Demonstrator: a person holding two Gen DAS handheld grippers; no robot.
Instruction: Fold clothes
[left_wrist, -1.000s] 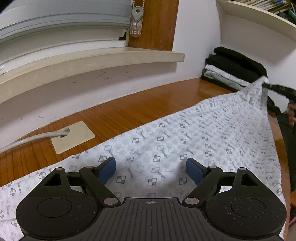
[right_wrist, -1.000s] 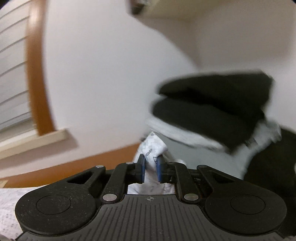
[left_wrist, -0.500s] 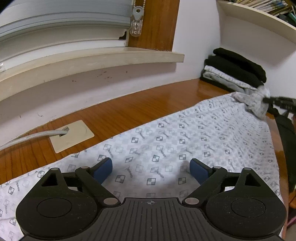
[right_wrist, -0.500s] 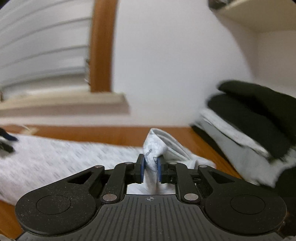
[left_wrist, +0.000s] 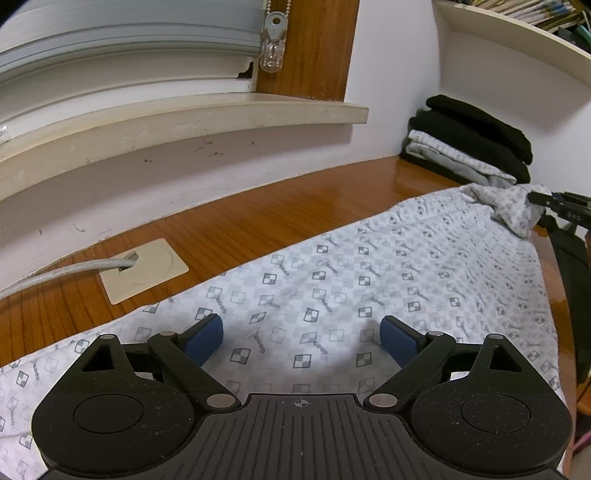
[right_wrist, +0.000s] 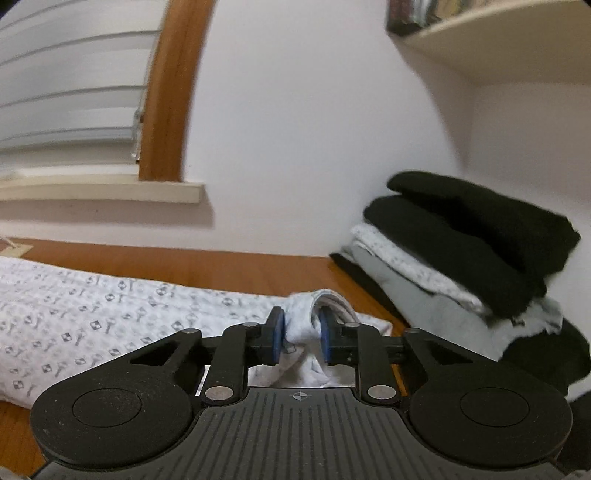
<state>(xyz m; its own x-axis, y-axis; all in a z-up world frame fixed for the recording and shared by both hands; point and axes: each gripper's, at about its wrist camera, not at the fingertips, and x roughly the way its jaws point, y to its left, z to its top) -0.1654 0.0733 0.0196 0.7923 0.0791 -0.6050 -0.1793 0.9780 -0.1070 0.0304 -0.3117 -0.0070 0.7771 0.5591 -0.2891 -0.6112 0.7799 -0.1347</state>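
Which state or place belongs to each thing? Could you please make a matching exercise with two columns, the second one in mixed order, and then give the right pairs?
Things
1. left gripper with blue pads
2. right gripper with blue pads
3. white patterned cloth garment
4. grey cable

States or places
A. runs into the beige plate set in the wooden desk
B. open, above the fabric, holding nothing
C. spread across the desk
D. pinching a bunched corner of the fabric

Pairs: 1-B, 2-D, 3-C, 4-A
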